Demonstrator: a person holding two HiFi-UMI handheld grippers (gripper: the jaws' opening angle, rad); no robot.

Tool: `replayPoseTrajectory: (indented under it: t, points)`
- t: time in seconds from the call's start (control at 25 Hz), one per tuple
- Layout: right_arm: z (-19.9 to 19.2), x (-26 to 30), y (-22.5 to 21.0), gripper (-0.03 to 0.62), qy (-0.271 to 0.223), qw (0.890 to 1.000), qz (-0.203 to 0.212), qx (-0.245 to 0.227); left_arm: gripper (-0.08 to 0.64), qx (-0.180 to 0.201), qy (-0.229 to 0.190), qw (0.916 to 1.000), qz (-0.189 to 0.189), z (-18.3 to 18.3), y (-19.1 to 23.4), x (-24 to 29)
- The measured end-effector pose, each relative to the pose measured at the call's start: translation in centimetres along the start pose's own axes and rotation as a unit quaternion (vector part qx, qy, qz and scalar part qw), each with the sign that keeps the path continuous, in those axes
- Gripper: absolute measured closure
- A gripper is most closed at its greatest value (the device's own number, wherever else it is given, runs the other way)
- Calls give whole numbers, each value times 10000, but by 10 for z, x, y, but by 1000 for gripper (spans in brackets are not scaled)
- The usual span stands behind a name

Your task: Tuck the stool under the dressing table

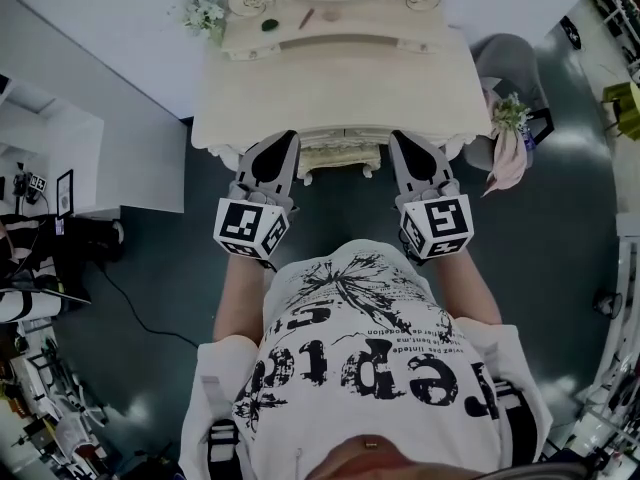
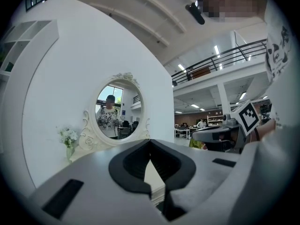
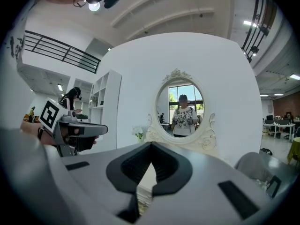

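Observation:
The cream dressing table with its oval mirror stands straight ahead of me. A carved cream edge with short legs, which looks like the stool, shows just under the table's front edge. The rest of it is hidden below the top. My left gripper and right gripper point at the table's front, one on each side of that carved edge. Both are shut with the jaw tips meeting, as the left gripper and right gripper show in their own views, and nothing is between them.
A grey chair with a pink cloth and flowers stands right of the table. A white shelf unit is at the left. A flower vase stands on the table's back left corner. A black cable lies on the dark floor.

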State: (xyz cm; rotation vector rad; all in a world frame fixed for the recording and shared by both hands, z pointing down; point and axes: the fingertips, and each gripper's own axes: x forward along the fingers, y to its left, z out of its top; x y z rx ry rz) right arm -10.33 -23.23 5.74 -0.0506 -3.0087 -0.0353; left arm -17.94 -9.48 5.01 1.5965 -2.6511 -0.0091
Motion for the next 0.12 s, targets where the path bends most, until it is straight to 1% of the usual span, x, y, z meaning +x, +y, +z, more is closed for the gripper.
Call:
replayPoseTrajectory:
  t: [0.12]
  points:
    - [-2,5,1,575,26,10000,-6,-16,540,2,-11,10000,-17,0,3,2]
